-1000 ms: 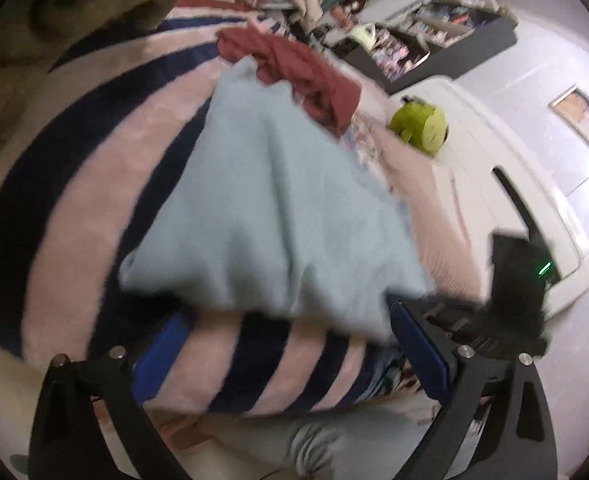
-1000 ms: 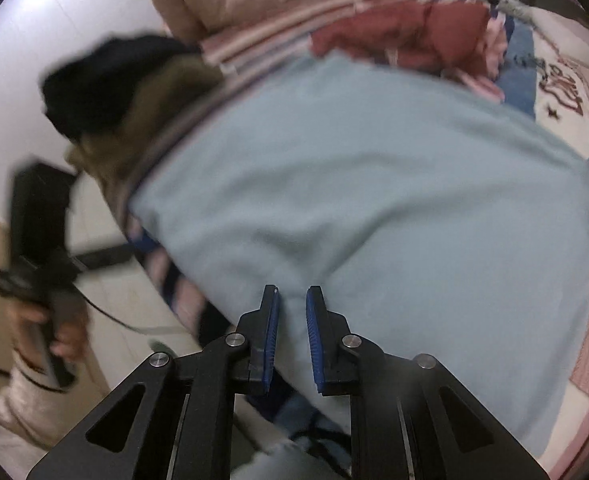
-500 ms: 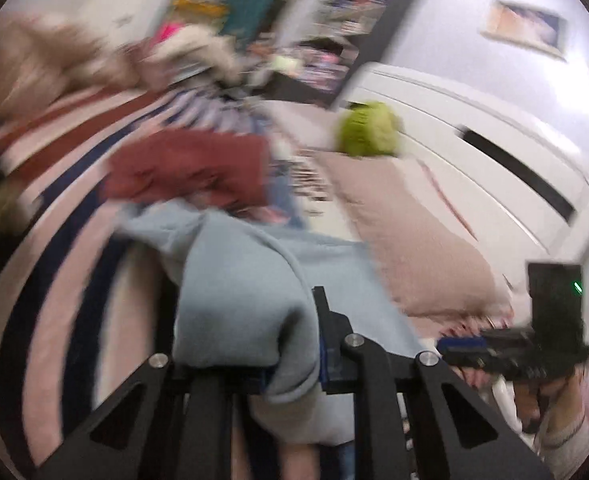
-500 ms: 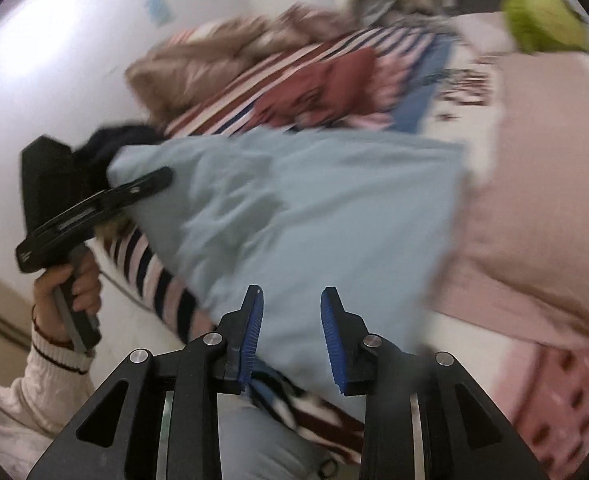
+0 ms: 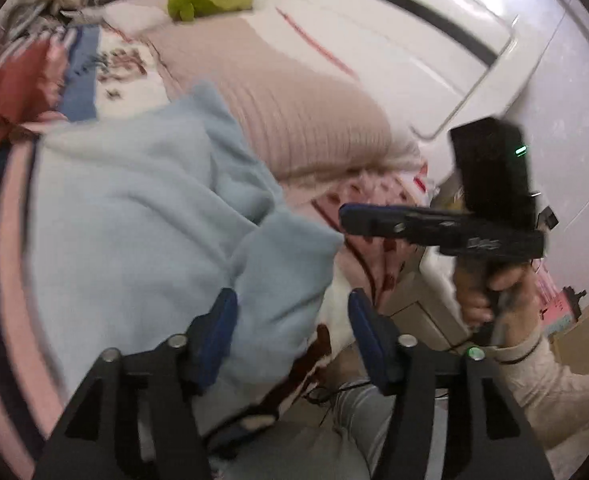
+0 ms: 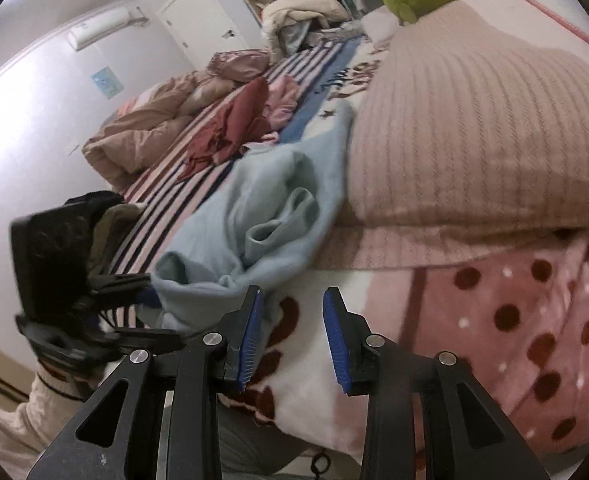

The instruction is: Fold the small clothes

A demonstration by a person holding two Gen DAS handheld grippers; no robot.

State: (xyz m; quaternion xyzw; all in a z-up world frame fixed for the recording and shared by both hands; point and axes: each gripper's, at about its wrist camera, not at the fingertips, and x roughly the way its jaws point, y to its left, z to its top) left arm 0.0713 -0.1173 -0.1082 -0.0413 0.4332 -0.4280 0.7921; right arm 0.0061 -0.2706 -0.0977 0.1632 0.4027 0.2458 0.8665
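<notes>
Pale blue fleece garment (image 5: 134,216) lies bunched, lower left of frame, on the striped blanket: fold barely begun. Left gripper (image 5: 290,340) has just been opening, cloth between the jaws but unpinched. Right gripper (image 6: 290,332) spread, empty (jaws just widened). Ribbed pink pillow (image 6: 474,132) crowds the right; polka-dot blanket (image 6: 534,320) free.

Fleecy matt light-blue garment (image 5: 134,208) beside a ribbed knit pink blanket (image 6: 474,128) and glossy white headboard (image 5: 406,40).
</notes>
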